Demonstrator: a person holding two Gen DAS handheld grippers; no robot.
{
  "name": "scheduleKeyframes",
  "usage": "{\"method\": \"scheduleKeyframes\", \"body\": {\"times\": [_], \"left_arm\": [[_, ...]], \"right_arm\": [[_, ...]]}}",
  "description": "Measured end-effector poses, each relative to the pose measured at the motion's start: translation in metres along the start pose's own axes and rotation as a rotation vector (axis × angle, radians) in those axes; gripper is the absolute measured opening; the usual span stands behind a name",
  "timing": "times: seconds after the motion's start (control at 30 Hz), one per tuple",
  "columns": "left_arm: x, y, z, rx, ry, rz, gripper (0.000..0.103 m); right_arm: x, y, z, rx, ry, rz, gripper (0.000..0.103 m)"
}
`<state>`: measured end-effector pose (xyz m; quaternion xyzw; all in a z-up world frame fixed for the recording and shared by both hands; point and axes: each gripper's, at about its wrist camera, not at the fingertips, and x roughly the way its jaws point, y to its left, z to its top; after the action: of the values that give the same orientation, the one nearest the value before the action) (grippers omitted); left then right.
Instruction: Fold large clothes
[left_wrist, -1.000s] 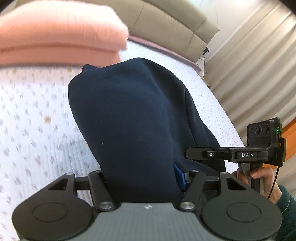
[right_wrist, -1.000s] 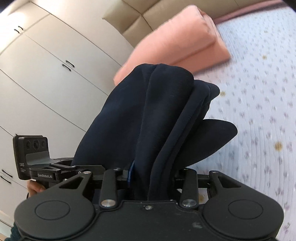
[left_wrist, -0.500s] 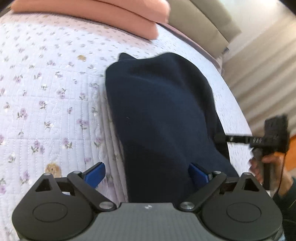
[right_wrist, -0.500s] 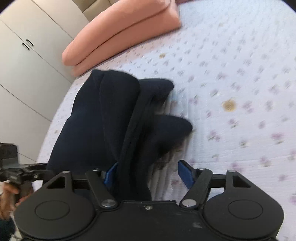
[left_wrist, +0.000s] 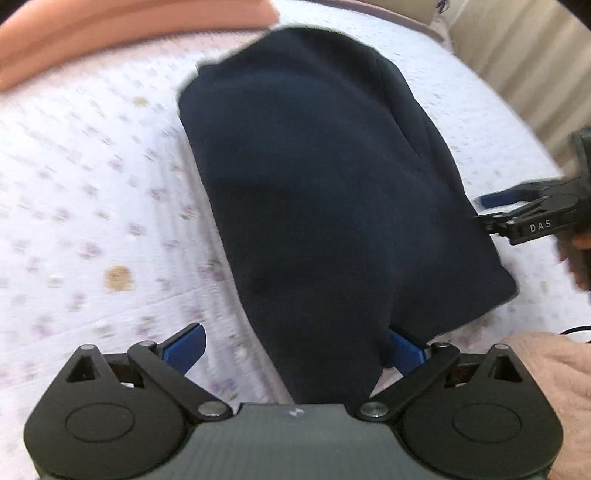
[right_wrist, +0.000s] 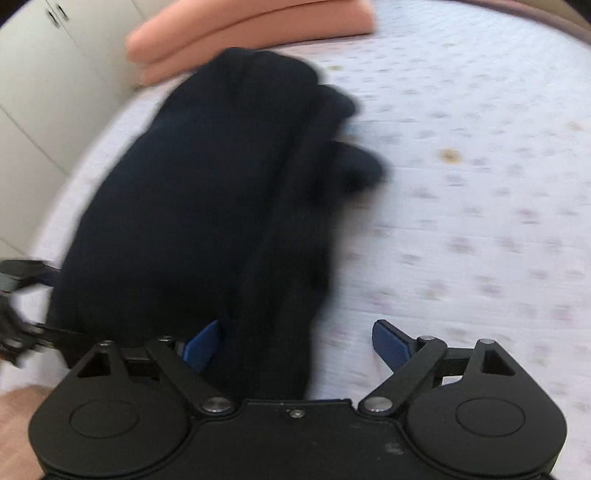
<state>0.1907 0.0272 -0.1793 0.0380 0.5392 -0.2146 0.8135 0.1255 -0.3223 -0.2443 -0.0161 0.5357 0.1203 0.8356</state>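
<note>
In the left wrist view, a folded pink blanket (left_wrist: 110, 33) fills the upper left corner, resting on the flowered quilt (left_wrist: 74, 206) that covers the frame's left half. The navy garment (left_wrist: 325, 192) lies folded on the quilt through the centre, its near end running down between the blue pads. The left gripper (left_wrist: 295, 349) has its jaws opening, spread wide; the left pad stands clear of the cloth, the right one just beside its edge. At the right edge the right gripper (left_wrist: 495, 201) reaches in beside the garment

In the right wrist view, white cupboard doors (right_wrist: 33, 96) sit upper left, the garment left of centre between wide, opening jaws, the pads not pressing it, and bare quilt to the right
</note>
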Motion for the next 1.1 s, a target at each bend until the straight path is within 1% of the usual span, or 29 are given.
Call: {"method": "scheduleKeyframes", "body": {"times": [0.03,0.07,0.1,0.13,0.2,0.27,0.33,0.4,0.47,0.6,0.73,0.8,0.83,0.9,1.03,1.1], "left_arm": [[-0.011,-0.008,-0.002,-0.001,-0.015,0.045,0.103],[-0.022,-0.018,-0.004,-0.008,-0.033,0.089,0.100],[-0.032,-0.022,-0.005,-0.020,-0.049,0.126,0.099],[-0.044,-0.028,-0.008,-0.044,-0.073,0.158,0.099],[-0.064,-0.041,-0.014,-0.108,-0.118,0.204,0.099],[-0.081,-0.050,-0.020,-0.161,-0.156,0.254,0.100],[-0.092,-0.060,-0.028,-0.212,-0.178,0.287,0.100],[-0.094,-0.068,-0.029,-0.259,-0.184,0.287,0.100],[-0.100,-0.076,-0.038,-0.301,-0.194,0.277,0.100],[-0.093,-0.085,-0.048,-0.353,-0.222,0.328,0.100],[-0.074,-0.087,-0.060,-0.386,-0.252,0.351,0.100],[-0.063,-0.086,-0.065,-0.404,-0.243,0.350,0.100],[-0.059,-0.086,-0.067,-0.403,-0.236,0.349,0.098],[-0.056,-0.087,-0.067,-0.390,-0.233,0.363,0.098],[-0.052,-0.088,-0.068,-0.382,-0.227,0.382,0.098],[-0.051,-0.087,-0.068,-0.380,-0.222,0.378,0.098]], "right_arm": [[-0.009,-0.002,-0.001,0.008,-0.016,0.009,0.103],[-0.021,-0.008,-0.001,0.077,-0.025,0.026,0.103],[-0.035,-0.010,0.000,0.137,-0.032,0.025,0.101],[-0.051,-0.008,-0.001,0.160,-0.057,0.024,0.101],[-0.086,0.005,-0.002,0.164,-0.141,0.049,0.102],[-0.116,0.023,-0.006,0.164,-0.207,0.076,0.103],[-0.139,0.035,-0.013,0.154,-0.238,0.090,0.103],[-0.151,0.053,-0.019,0.131,-0.238,0.096,0.103],[-0.154,0.072,-0.026,0.110,-0.219,0.091,0.103],[-0.142,0.099,-0.050,0.110,-0.192,0.048,0.103],[-0.110,0.109,-0.079,0.141,-0.166,-0.028,0.103],[-0.098,0.112,-0.091,0.137,-0.156,-0.052,0.102],[-0.095,0.113,-0.093,0.142,-0.162,-0.060,0.102],[-0.102,0.114,-0.094,0.132,-0.181,-0.077,0.102],[-0.097,0.114,-0.095,0.131,-0.166,-0.074,0.102],[-0.096,0.112,-0.093,0.143,-0.159,-0.062,0.102]]}}
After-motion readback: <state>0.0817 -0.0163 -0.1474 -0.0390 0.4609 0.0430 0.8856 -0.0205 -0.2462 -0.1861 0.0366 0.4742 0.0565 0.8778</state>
